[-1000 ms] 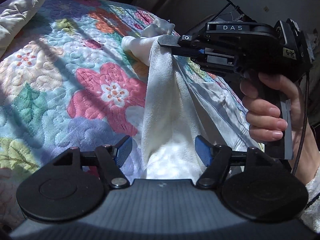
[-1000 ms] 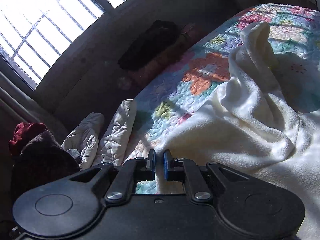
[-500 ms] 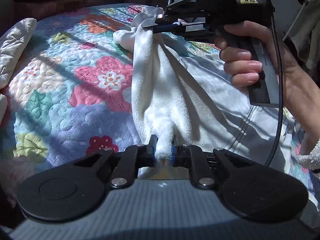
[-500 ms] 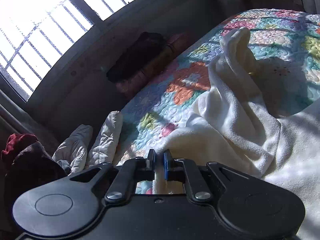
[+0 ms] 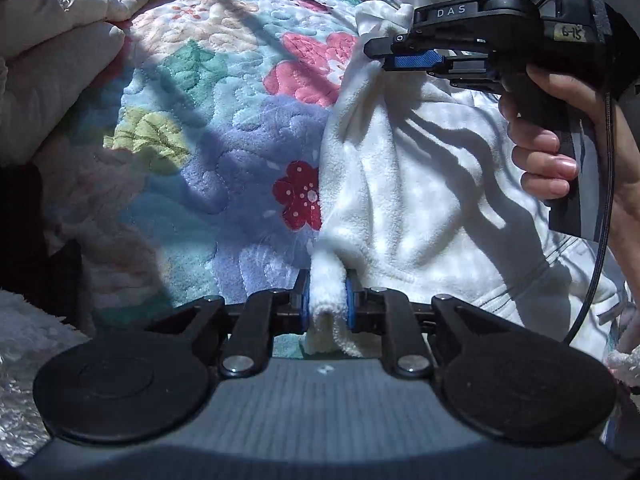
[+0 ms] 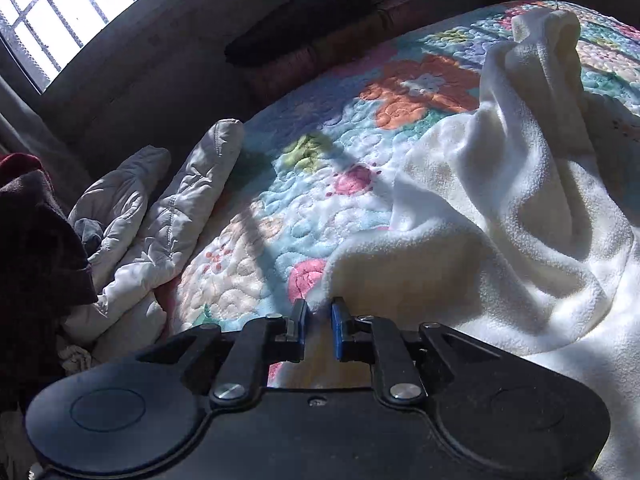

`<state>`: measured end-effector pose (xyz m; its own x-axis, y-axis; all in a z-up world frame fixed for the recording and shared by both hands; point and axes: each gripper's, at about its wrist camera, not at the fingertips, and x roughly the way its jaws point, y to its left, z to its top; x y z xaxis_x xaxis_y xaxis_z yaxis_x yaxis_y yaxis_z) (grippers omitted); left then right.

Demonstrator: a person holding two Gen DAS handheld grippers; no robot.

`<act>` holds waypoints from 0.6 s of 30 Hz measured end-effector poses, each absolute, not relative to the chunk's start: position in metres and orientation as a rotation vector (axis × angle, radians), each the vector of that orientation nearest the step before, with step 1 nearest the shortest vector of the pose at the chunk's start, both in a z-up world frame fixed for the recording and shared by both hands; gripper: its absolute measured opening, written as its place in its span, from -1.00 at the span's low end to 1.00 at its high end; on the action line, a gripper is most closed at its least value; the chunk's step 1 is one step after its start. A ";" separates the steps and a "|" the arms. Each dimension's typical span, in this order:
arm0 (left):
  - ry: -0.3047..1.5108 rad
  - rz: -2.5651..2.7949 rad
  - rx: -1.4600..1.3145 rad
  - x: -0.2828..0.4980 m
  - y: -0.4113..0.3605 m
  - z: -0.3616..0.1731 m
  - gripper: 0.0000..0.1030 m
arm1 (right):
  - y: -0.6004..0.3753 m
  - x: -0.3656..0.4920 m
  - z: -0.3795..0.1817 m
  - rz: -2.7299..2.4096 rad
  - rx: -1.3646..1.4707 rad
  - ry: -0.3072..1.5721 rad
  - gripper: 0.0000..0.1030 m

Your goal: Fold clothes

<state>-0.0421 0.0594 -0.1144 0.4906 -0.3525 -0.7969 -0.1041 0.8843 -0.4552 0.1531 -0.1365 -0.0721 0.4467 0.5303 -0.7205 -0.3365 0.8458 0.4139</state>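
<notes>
A white fleece garment (image 5: pixel 400 184) is shown lying on a bed covered by a floral quilt (image 5: pixel 224 128), one edge of it lifted clear of the quilt and stretched between the two claws. The left claw (image 5: pixel 326 304) is clamped on a bunched roll of the fleece at the near end of that edge. The right claw (image 5: pixel 384 54), held by a hand (image 5: pixel 556 136), is seen in the left wrist view gripping the far end, with cloth gathered at its tips; in the right wrist view the right claw (image 6: pixel 318 316) is drawn nearly together, with fleece at and between its blue pads.

The step in hand is judged to be the carrying of a held edge, with both ends gripped so that one part of the garment can be laid over the rest. How many folds are already made cannot be settled. The next move is judged to call for both ends to be carried together at even tension, so that the soft fleece does not sag or twist.

The span between the two grips and the hand are shown only in the left wrist view. A raised, drooping peak of fleece (image 6: pixel 548 40), a padded white jacket (image 6: pixel 160 216) beside the quilt and a barred window (image 6: pixel 72 4) are shown clearly only in the right wrist view.
</notes>
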 end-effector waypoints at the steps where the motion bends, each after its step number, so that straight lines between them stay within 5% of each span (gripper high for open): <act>1: 1.058 -0.150 -0.497 -0.043 0.063 -0.114 -0.63 | -0.145 0.144 -0.072 0.522 0.237 0.950 -0.43; 3: 1.056 -0.135 -0.501 -0.046 0.067 -0.113 -0.62 | -0.169 0.121 -0.069 0.484 0.305 0.918 -0.07; 15: 0.939 -0.108 -0.253 -0.048 0.069 -0.059 -0.59 | -0.213 -0.027 -0.082 0.424 0.100 0.959 -0.06; 18: 0.927 -0.186 -0.126 -0.024 0.053 -0.054 0.05 | -0.199 -0.047 -0.094 0.450 0.091 0.937 0.03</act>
